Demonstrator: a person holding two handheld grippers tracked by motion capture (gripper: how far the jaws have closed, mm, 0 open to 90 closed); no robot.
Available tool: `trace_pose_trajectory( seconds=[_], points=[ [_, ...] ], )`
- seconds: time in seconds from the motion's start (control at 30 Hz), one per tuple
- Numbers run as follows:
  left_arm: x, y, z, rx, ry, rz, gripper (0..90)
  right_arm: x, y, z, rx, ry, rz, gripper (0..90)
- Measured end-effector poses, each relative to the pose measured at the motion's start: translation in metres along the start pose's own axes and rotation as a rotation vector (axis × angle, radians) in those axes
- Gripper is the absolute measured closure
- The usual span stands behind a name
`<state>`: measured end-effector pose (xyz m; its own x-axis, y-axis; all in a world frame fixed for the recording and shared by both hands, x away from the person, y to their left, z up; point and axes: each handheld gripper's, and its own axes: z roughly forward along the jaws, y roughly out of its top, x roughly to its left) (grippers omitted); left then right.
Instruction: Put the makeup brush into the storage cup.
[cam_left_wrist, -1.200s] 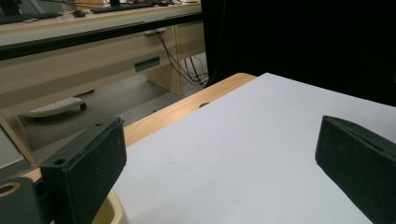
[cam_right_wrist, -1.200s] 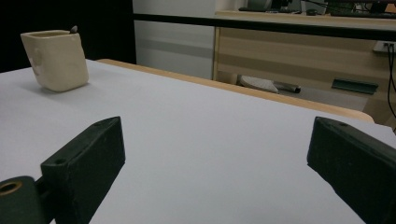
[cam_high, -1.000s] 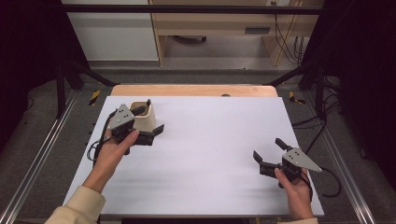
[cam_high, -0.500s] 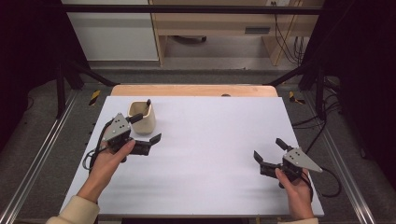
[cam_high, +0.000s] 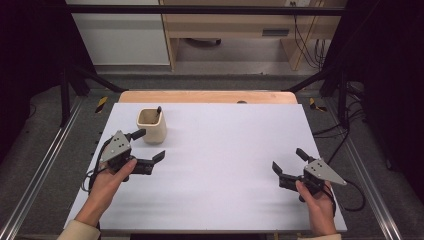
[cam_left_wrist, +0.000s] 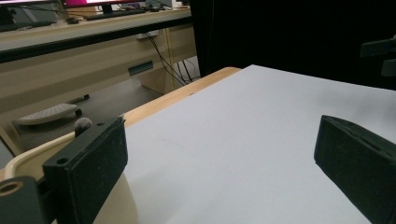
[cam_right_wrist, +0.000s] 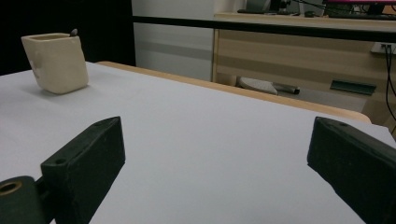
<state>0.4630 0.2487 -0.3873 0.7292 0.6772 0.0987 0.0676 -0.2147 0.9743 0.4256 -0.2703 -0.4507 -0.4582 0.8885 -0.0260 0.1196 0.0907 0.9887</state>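
Backing off from the cream cup (cam_high: 152, 125), the left gripper (cam_high: 150, 148) now hangs empty, jaws apart, just beside it near the desk's far-left corner. Right gripper (cam_high: 288, 165), also spread wide, waits well apart near the near-right corner.

On the counter (cam_high: 220, 170) a cup (cam_high: 151, 125) stands at the far left, near the back edge, with a thin stick-like thing (cam_high: 159, 110) leaning inside it against its right wall. The left claw (cam_high: 149, 146) sits just in front of the cup at the counter's left side, its far jaw close beside the cup's near wall, its near jaw further toward the person. The right claw (cam_high: 289, 160) lies well apart from both, at the near right corner, and a desk (cam_high: 240, 25) stands on the floor behind the counter.
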Motion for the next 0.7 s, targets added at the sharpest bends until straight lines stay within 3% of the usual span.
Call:
trace_pose_trajectory(
  seconds=[0.7],
  points=[
    [0.007, -0.023, -0.031, -0.051, 0.031, -0.01, 3.6, 0.001, 0.001, -0.003, -0.007, 0.026, -0.013, 5.0]
  ],
)
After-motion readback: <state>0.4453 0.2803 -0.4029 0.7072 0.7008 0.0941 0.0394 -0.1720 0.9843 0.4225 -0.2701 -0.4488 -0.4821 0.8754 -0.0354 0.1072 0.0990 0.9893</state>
